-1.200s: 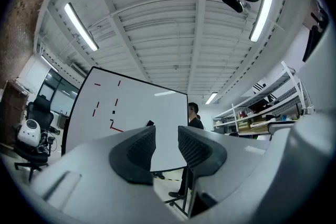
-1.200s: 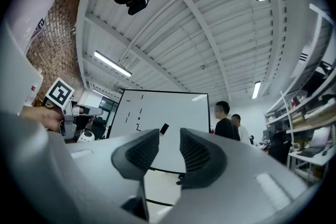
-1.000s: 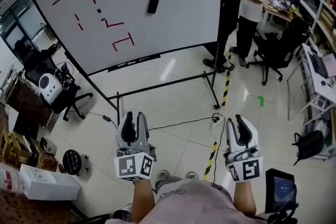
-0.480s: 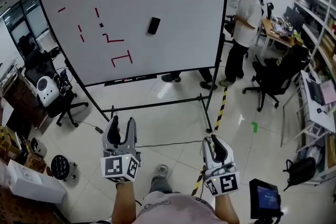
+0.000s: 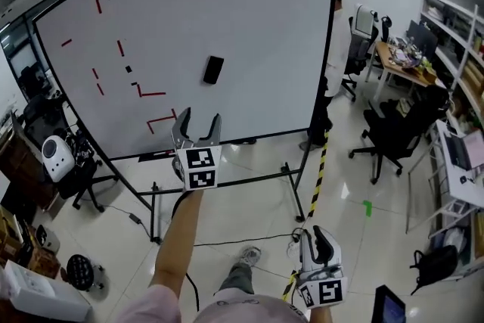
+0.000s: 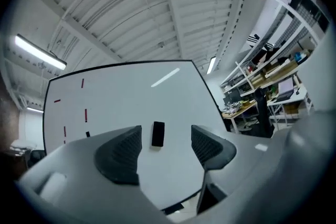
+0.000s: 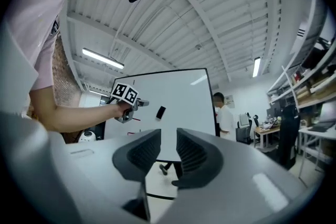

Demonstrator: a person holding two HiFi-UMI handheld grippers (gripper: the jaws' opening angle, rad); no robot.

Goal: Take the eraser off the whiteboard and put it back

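Observation:
A black eraser (image 5: 214, 69) sticks near the middle of the large whiteboard (image 5: 257, 4), to the right of several red marks (image 5: 151, 94). My left gripper (image 5: 199, 119) is held up at arm's length in front of the board, just below and left of the eraser and still apart from it. Its jaws have just been opening and stand wide with nothing between them. In the left gripper view the eraser (image 6: 157, 134) shows in the gap between the fingers, farther off on the board. My right gripper (image 5: 316, 232) hangs low by my body, its jaws a narrow gap apart and empty.
The board stands on a wheeled frame (image 5: 291, 179) with a cable on the floor beneath. A person (image 5: 336, 49) is partly hidden behind its right edge. Office chairs (image 5: 393, 136), a cluttered desk (image 5: 404, 57) and shelves fill the right side. Yellow-black tape (image 5: 318, 178) runs along the floor.
My left arm has swung up and forward towards the board, and its jaws have opened wide. I have stepped closer to the board. The right gripper has dropped lower in view.

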